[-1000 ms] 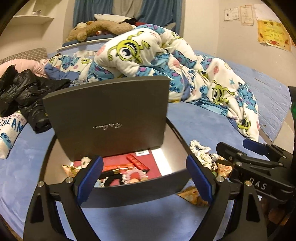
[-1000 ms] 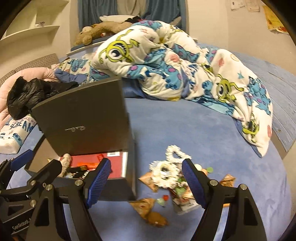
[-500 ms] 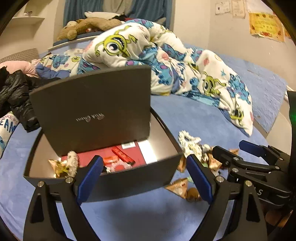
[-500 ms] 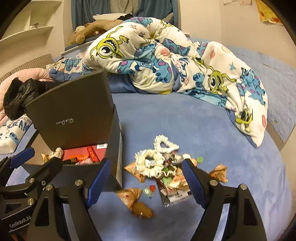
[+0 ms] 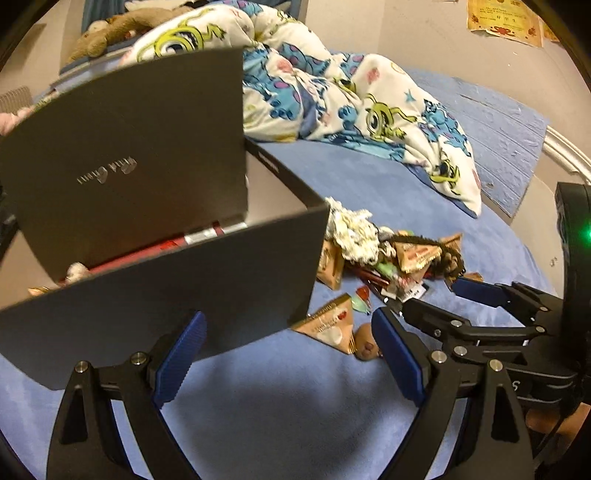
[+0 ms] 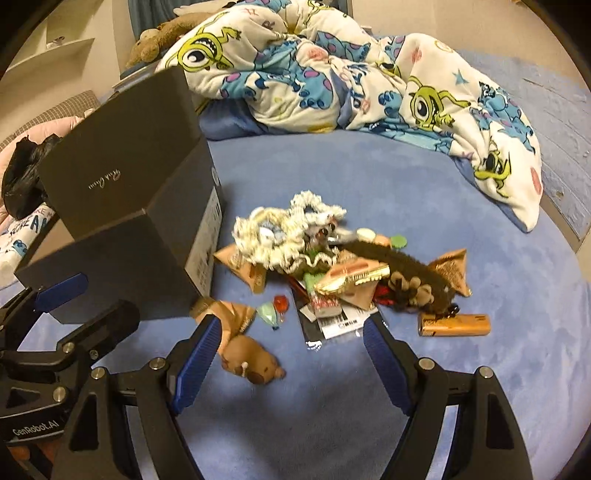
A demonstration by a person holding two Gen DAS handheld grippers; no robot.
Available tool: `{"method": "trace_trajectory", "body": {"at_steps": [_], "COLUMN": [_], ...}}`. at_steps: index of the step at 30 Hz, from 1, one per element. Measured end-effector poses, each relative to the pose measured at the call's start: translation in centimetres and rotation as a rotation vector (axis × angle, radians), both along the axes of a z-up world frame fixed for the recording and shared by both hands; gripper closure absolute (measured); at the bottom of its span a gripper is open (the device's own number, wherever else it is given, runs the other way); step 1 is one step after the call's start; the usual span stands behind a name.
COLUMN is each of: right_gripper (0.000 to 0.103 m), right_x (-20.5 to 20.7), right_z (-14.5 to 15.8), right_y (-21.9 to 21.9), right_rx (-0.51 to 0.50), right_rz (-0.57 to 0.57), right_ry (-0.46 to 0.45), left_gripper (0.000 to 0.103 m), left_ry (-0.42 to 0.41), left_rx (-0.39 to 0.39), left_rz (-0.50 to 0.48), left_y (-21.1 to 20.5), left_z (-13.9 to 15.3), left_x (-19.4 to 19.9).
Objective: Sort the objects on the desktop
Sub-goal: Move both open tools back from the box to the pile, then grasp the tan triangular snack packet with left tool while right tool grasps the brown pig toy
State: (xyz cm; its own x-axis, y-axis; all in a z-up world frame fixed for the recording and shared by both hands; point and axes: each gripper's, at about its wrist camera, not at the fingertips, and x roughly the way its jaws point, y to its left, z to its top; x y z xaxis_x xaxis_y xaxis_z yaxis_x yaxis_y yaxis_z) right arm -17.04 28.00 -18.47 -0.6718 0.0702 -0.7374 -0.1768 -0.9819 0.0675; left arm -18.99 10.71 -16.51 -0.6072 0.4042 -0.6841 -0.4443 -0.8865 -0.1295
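A dark grey box [image 5: 177, 280] [image 6: 147, 254] with its lid propped upright stands on the blue bedspread; red packets show inside. To its right lies a heap of small things: white scrunchies [image 6: 291, 236] [image 5: 351, 229], triangular snack packets [image 5: 328, 326], a brown furry clip [image 6: 406, 273], a brown plush charm [image 6: 251, 363], a copper tube [image 6: 454, 325]. My left gripper [image 5: 288, 360] hangs open low before the box's near wall, empty. My right gripper [image 6: 291, 354] is open just short of the heap, with the plush charm by its left finger [image 6: 192, 369], nothing gripped.
A rumpled cartoon-print quilt [image 6: 351, 81] fills the back of the bed. A black jacket [image 6: 22, 173] and a printed pillow lie left of the box. A stuffed toy [image 6: 155, 44] sits by the headboard. Posters hang on the right wall [image 5: 502, 18].
Both grippers have sunk and come closer to the bed. The box now looms larger and hides most of its contents in the left view; the heap is nearer in the right view.
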Motion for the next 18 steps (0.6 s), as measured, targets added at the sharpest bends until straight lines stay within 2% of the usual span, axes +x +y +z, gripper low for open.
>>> {"method": "trace_trajectory", "body": {"at_steps": [6, 18], "right_gripper": [0.022, 0.022], "right_x": [-0.1, -0.7], "right_z": [-2.2, -5.0], "right_y": [0.3, -0.4], "right_rx": [-0.021, -0.071], "right_rz": [0.032, 0.09], "right_ry": [-0.014, -0.026], "left_gripper": [0.011, 0.011], "left_ry": [-0.025, -0.059], "left_rx": [-0.021, -0.031], "left_rz": [-0.091, -0.164], "left_y": [0.9, 1.0], "left_z": [-2.0, -3.6], "left_x": [-0.5, -1.1]}}
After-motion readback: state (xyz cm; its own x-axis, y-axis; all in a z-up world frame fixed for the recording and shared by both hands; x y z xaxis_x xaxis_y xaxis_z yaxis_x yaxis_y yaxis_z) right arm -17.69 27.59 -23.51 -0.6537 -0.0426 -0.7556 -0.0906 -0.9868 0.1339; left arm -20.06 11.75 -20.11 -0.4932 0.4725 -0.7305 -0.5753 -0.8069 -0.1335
